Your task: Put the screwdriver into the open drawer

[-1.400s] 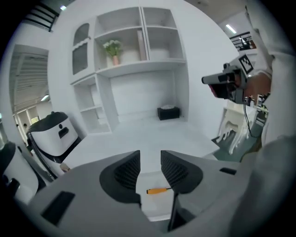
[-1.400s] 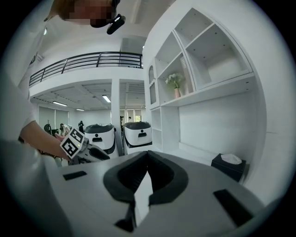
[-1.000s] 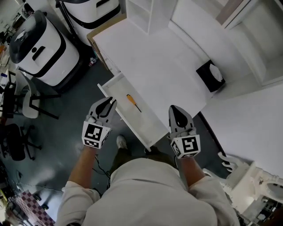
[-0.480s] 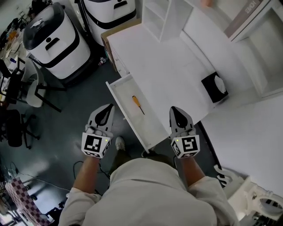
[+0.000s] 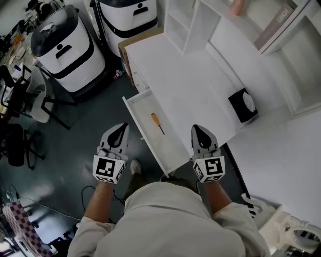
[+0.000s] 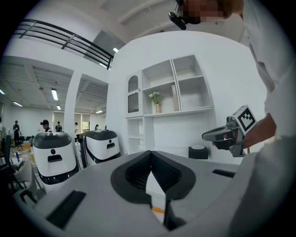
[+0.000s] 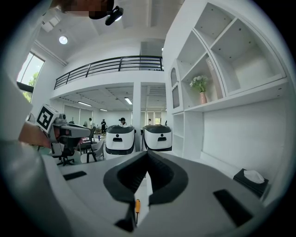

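The screwdriver (image 5: 157,123), orange-handled with a thin dark shaft, lies loose on the floor of the open white drawer (image 5: 168,149), which juts from the desk's front. My left gripper (image 5: 120,126) hangs left of the drawer, a little apart from its side, jaws shut with nothing in them. My right gripper (image 5: 199,127) hovers just right of the drawer over the desk's edge, jaws also together and empty. The left gripper view shows the orange handle (image 6: 158,209) below its shut jaws; the screwdriver (image 7: 137,206) also shows low in the right gripper view.
A white desk top (image 5: 185,75) carries a black tissue box (image 5: 244,106) at right. White shelves (image 5: 175,15) stand behind it. Two white-and-black machines (image 5: 67,47) and dark chairs (image 5: 27,108) occupy the grey floor at left. My legs are below the drawer's near end.
The left gripper has drawn back to the left from the drawer's side and its jaws have closed on nothing. The screwdriver stays in the drawer. The right gripper has kept still.
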`<state>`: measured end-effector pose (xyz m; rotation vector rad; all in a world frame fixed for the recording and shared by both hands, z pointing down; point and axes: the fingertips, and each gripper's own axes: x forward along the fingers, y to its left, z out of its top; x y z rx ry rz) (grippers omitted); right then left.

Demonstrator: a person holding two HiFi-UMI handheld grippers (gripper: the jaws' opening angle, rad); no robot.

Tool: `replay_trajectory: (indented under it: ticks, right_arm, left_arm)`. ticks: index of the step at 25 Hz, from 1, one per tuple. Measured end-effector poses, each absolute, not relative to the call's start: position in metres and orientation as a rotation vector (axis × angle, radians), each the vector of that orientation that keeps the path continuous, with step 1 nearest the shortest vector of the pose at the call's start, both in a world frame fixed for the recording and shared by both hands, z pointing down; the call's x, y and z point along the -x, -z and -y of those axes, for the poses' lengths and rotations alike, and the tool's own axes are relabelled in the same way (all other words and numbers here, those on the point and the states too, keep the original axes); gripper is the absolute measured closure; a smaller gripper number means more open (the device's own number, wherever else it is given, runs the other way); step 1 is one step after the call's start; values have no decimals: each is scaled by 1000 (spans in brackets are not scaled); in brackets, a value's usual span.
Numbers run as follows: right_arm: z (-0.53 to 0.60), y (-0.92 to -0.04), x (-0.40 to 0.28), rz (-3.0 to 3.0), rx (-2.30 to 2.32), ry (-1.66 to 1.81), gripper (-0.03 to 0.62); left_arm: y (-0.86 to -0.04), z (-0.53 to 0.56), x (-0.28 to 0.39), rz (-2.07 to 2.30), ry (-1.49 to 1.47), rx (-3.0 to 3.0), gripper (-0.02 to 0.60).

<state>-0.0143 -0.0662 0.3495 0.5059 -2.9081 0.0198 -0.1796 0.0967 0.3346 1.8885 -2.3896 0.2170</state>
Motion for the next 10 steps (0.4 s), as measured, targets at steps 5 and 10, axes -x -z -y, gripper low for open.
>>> replay_trajectory:
  ticks: [5,10]
  right_arm:
    - [64,-346,16,2909,-496,-4,591]
    - [63,-343,19,2916,-487,-3,591]
  left_arm:
    - [-333,-99,179,2389,-223,-1894,577]
    - [-333,-101,178,2384,-234,-1888,577]
